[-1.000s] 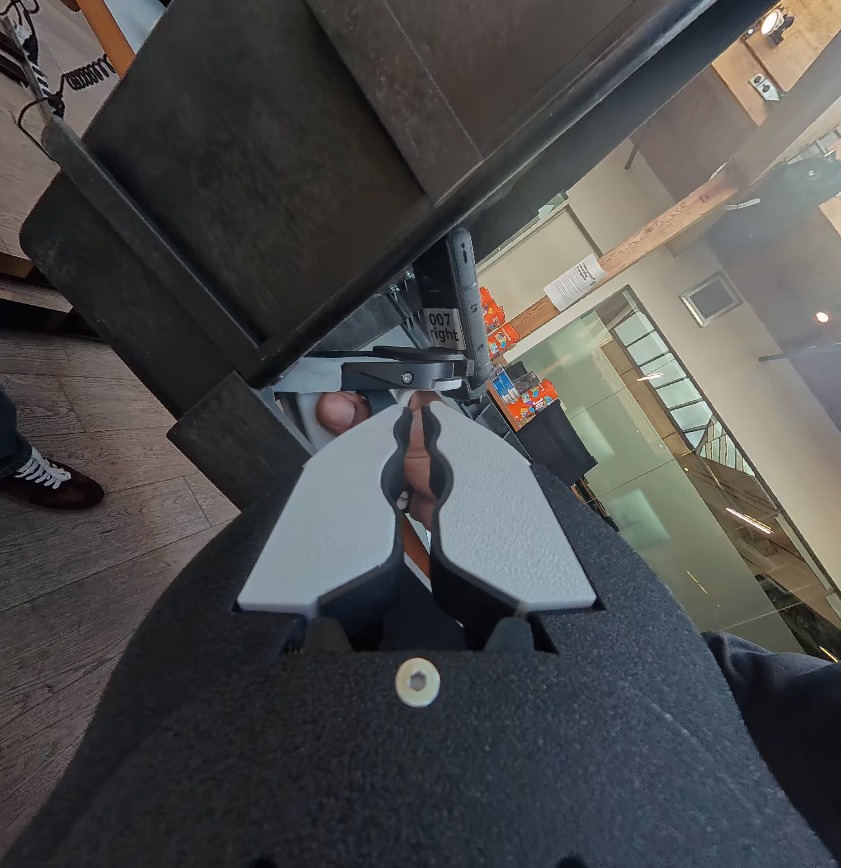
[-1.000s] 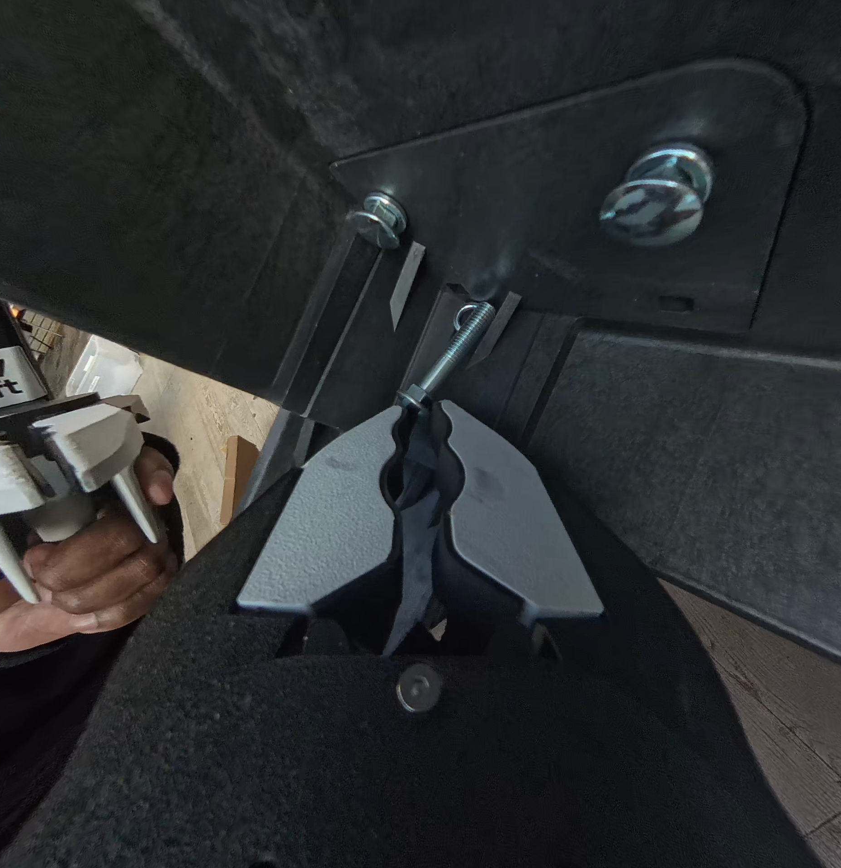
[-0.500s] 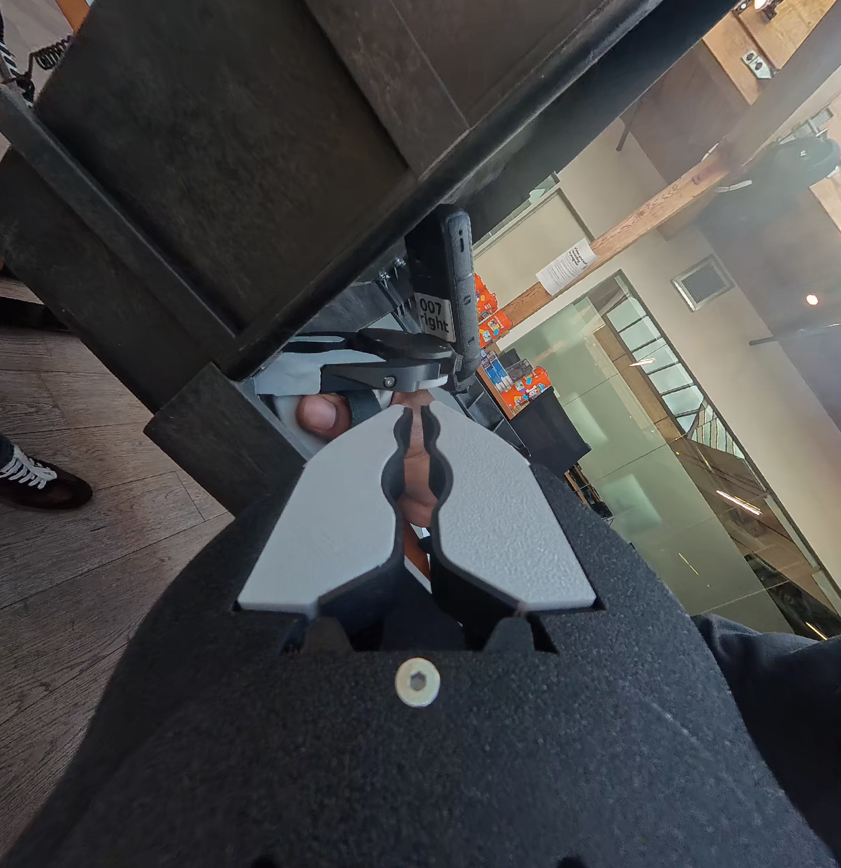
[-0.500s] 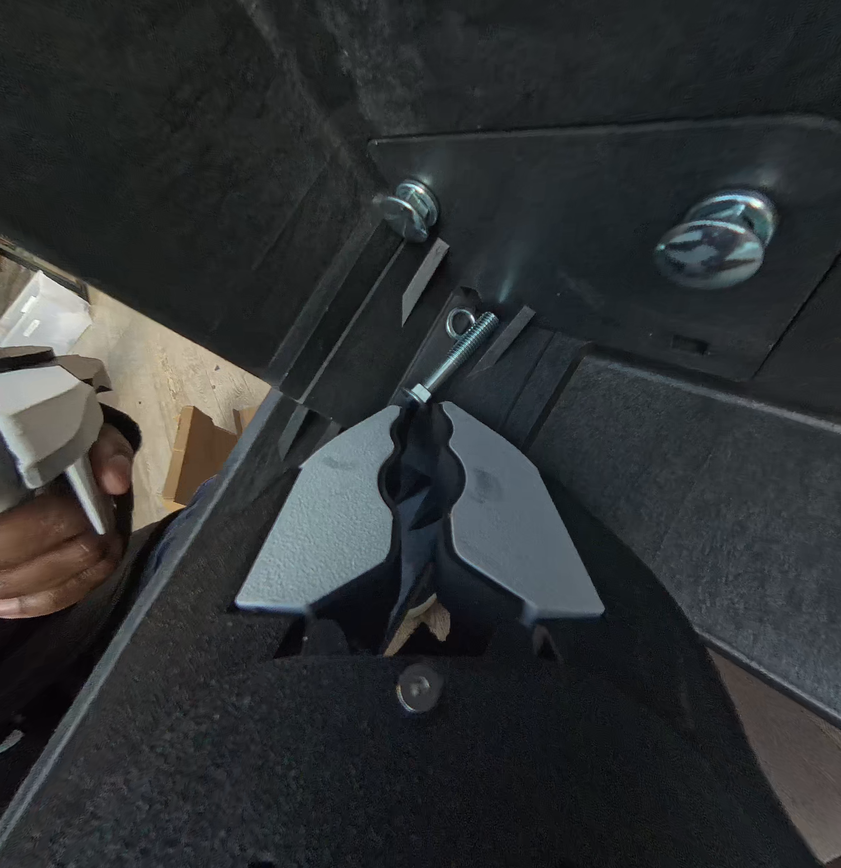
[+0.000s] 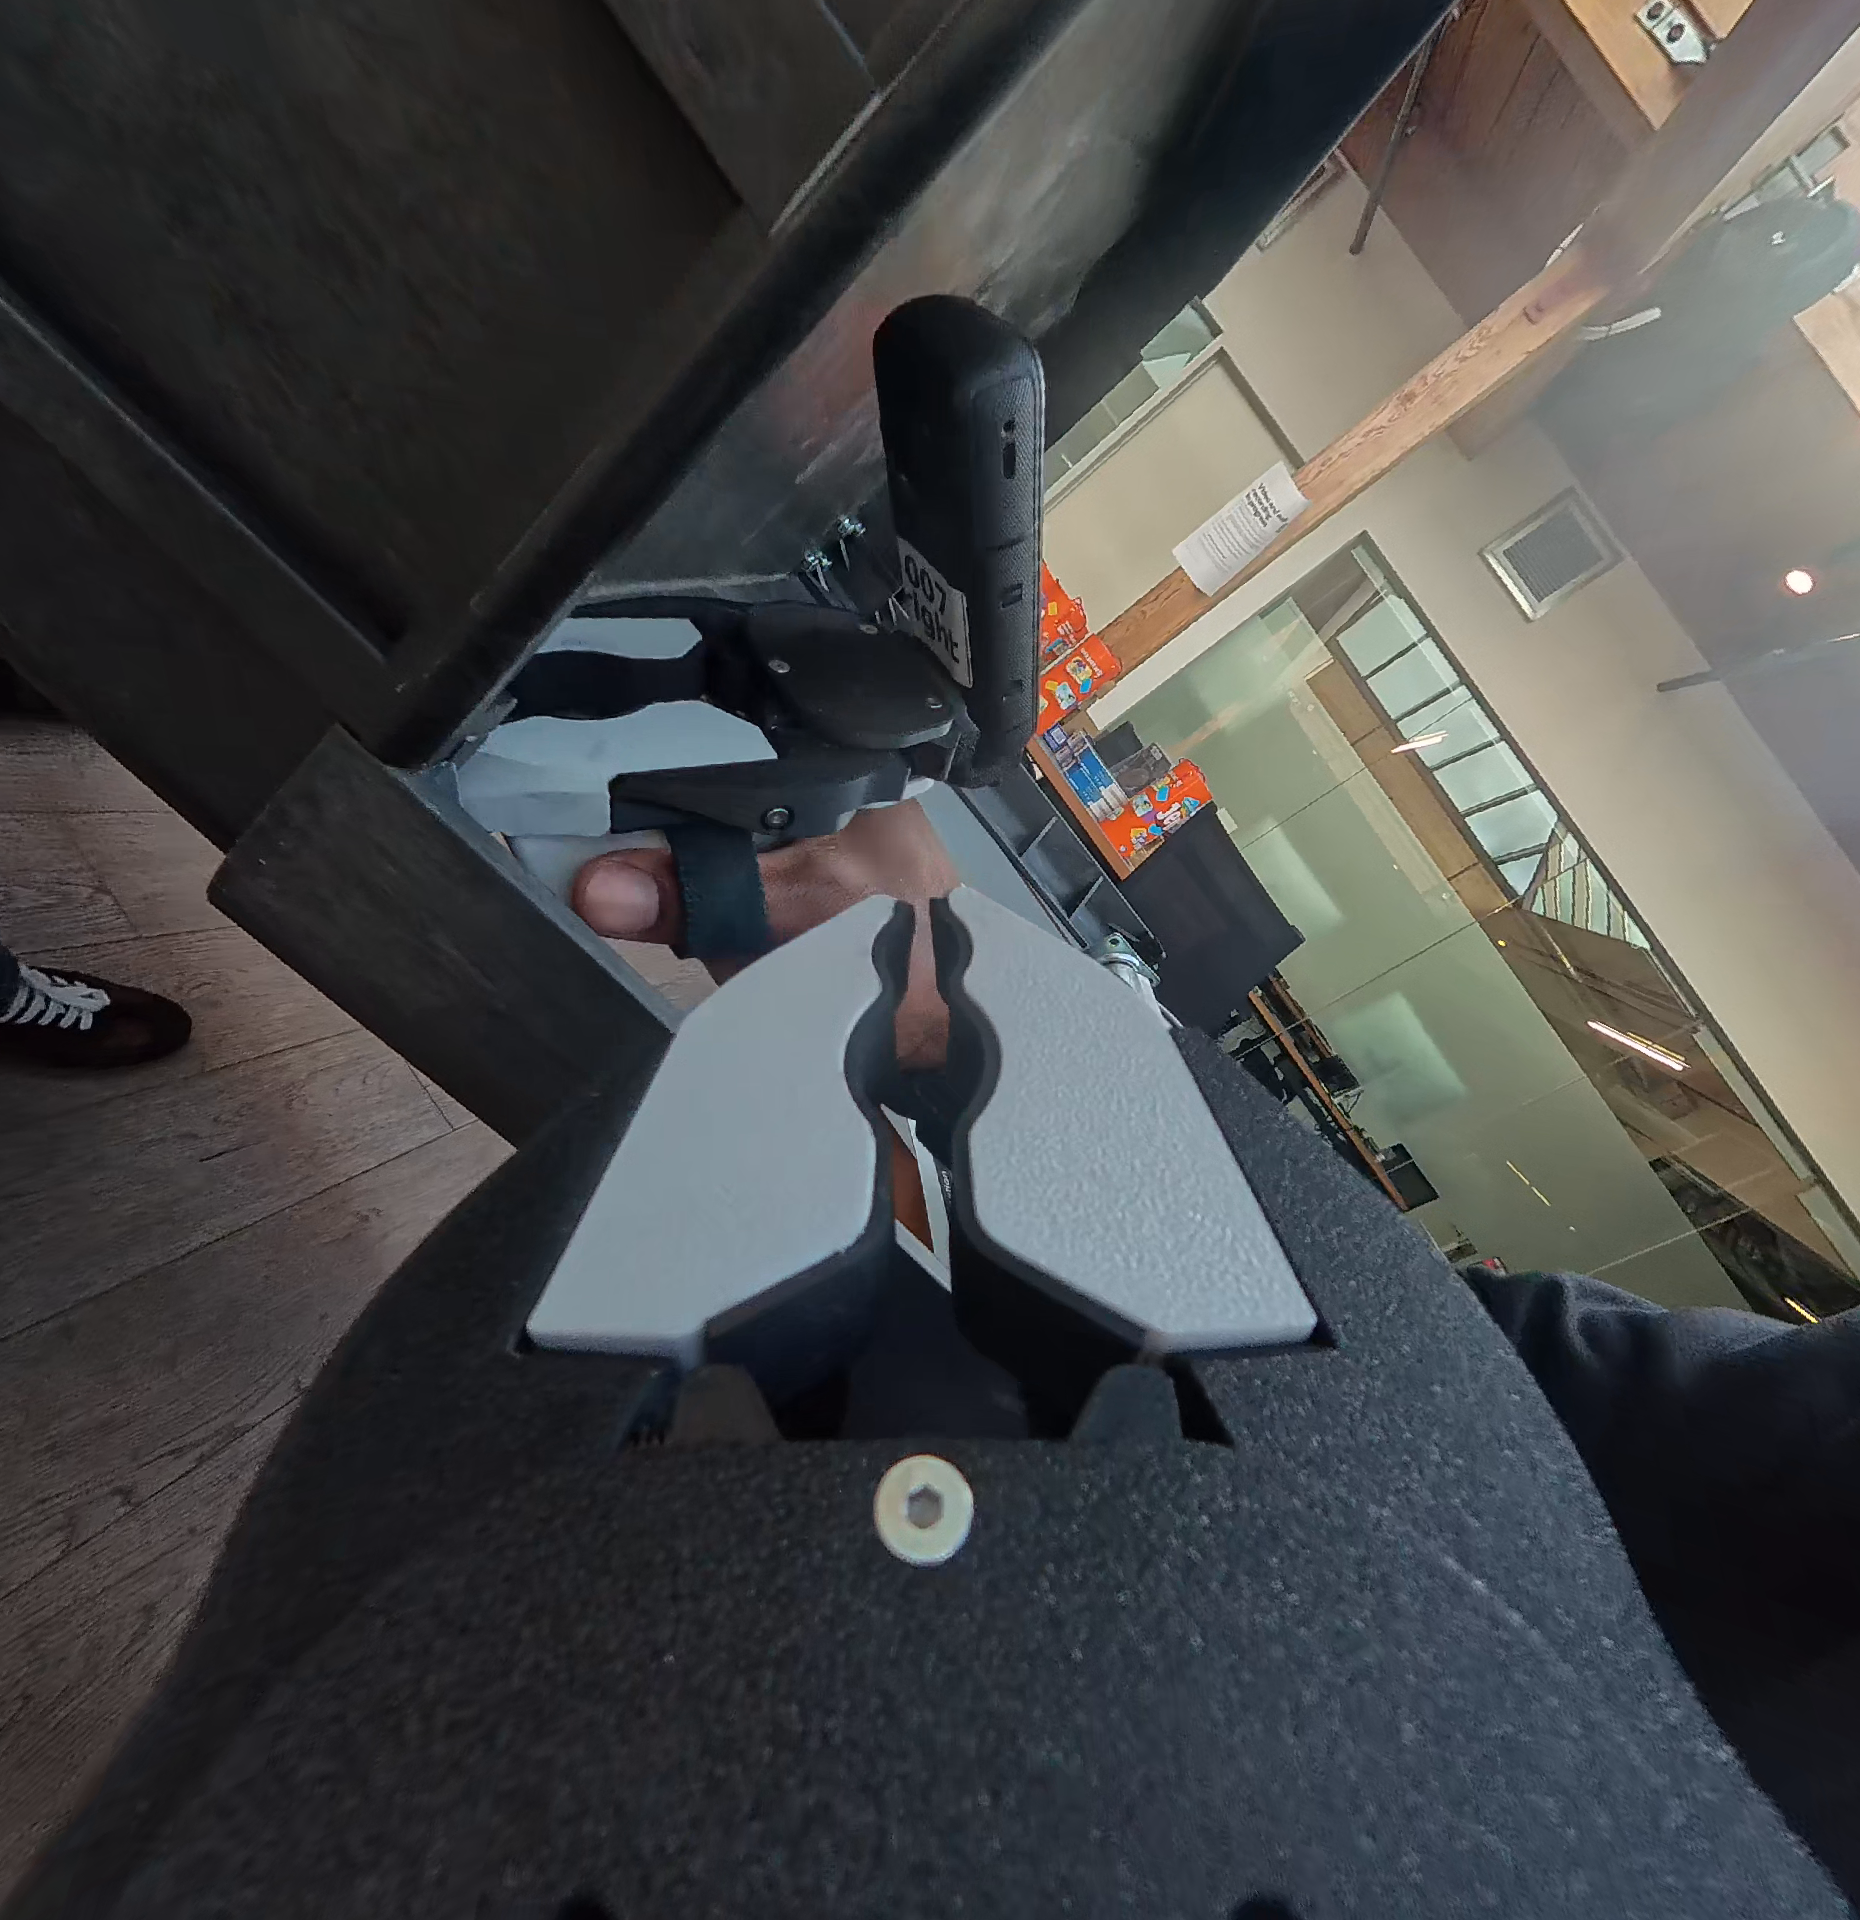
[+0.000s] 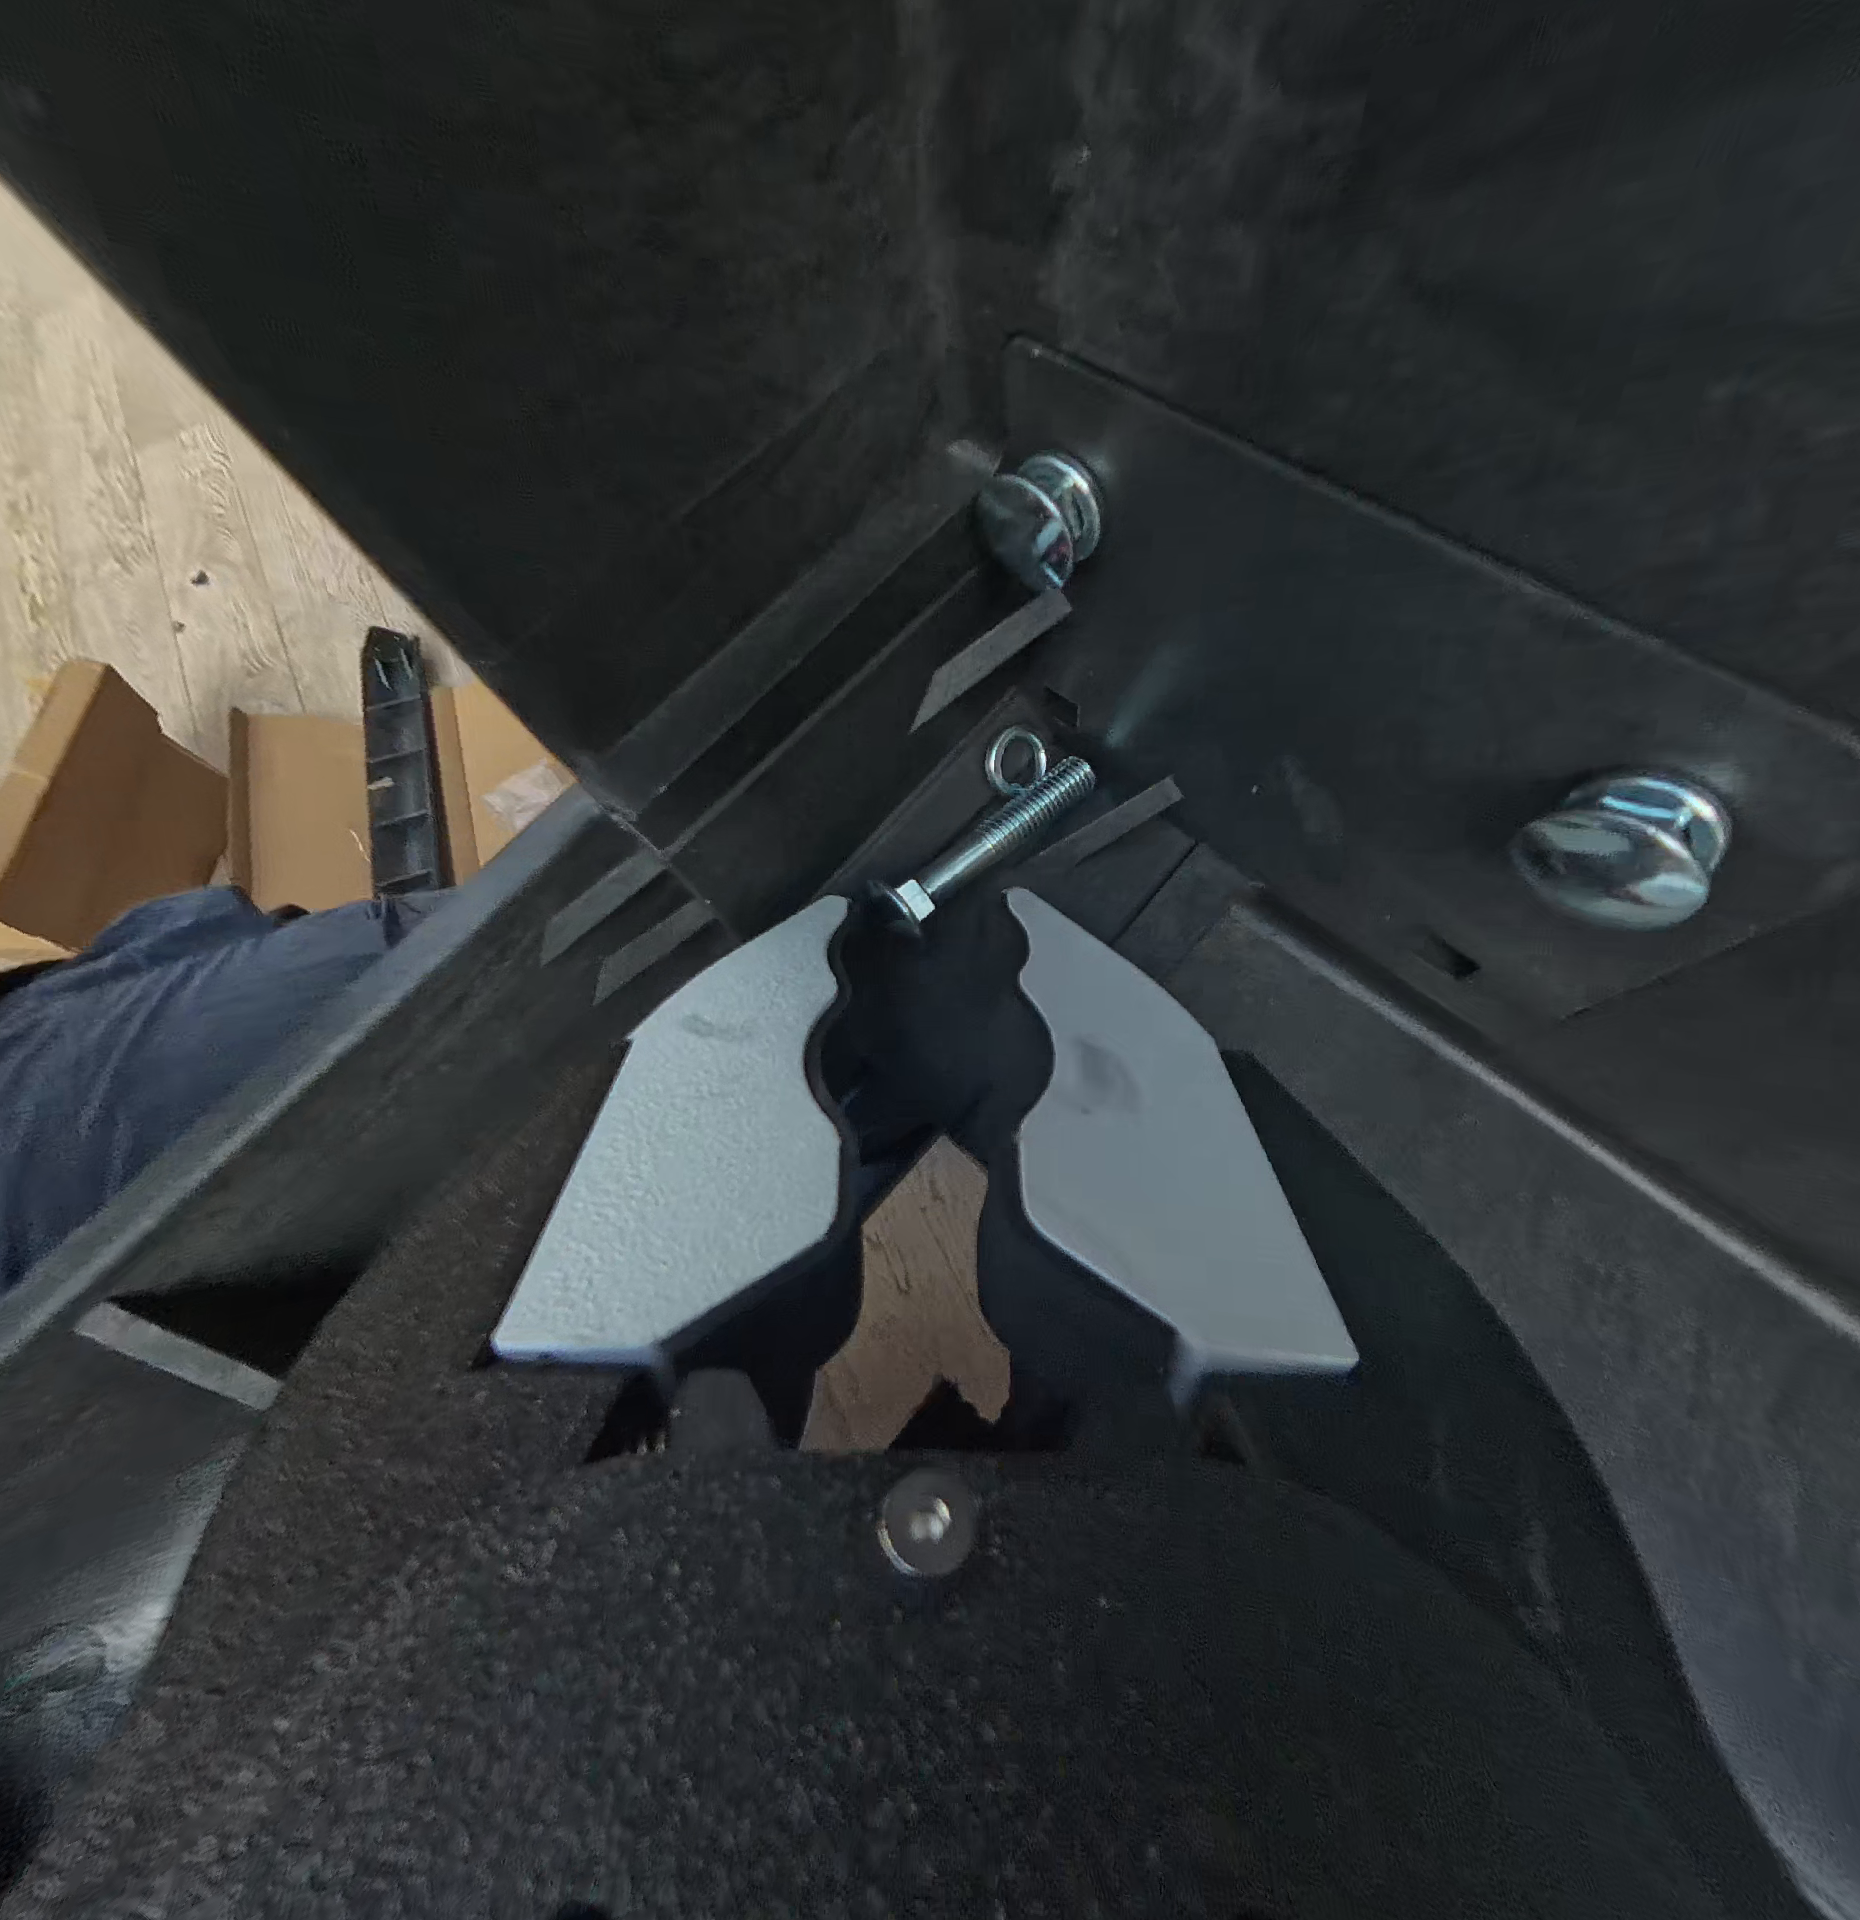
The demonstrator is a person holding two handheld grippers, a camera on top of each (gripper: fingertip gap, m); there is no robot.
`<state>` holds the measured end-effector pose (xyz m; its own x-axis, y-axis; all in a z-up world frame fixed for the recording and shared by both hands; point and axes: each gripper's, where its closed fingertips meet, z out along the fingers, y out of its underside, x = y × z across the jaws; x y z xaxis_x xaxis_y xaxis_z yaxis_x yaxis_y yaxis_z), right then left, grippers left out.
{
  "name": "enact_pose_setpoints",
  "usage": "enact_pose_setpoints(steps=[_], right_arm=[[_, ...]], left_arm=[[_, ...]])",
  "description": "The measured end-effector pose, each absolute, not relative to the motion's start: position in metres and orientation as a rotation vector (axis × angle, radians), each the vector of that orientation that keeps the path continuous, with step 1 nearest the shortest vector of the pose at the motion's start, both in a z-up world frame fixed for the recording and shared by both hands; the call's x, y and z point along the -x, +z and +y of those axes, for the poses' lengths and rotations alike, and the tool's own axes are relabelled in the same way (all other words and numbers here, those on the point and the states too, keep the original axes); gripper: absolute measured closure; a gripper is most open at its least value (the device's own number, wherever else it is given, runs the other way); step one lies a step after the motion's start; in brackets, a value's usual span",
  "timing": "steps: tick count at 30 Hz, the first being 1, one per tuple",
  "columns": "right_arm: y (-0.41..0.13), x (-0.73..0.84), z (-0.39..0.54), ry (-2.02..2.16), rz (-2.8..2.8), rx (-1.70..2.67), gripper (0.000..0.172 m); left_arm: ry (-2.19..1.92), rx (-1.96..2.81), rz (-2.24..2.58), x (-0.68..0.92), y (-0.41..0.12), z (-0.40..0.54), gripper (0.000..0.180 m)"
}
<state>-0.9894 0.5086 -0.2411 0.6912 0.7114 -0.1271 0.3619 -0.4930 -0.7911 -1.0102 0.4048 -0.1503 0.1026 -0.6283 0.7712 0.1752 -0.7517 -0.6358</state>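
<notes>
Since a second ago the right gripper [image 6: 926, 914] has spread its grey fingers [image 6: 718, 1091], which were pinched near the head of the silver threaded bolt [image 6: 993, 842]; they now stand apart with nothing pressed between them, the bolt head lying just beside the left fingertip. That bolt sticks out of the dark bracket under the black furniture frame [image 6: 1321, 260], its threaded end beside a small silver ring washer [image 6: 1009, 753]. Two large silver round-headed bolts [image 6: 1617, 847] sit on the flat black metal plate [image 6: 1373, 675], one at its near corner, one toward its right edge. Cardboard pieces [image 6: 115, 790] lie on the floor at left. From the other side, the left gripper [image 5: 921, 914] holds its pale fingers [image 5: 760, 1122] nearly together, gripping nothing, pointed at the person's hand [image 5: 801, 883] on the right gripper beneath the frame's lower edge.
</notes>
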Motion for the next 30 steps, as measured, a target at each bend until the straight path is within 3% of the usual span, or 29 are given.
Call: enact_pose_setpoints(steps=[9, 30], right_arm=[[-0.242, 0.992, 0.511, 0.619, -1.063, 2.073, 0.153], [-0.243, 0.972, 0.507, 0.607, -1.062, 2.032, 0.165]], left_arm=[[-1.715, 1.781, 0.481, 1.008, -0.147, 0.382, 0.178], [-1.664, 1.776, 0.523, 1.012, -0.133, 0.338, 0.180]])
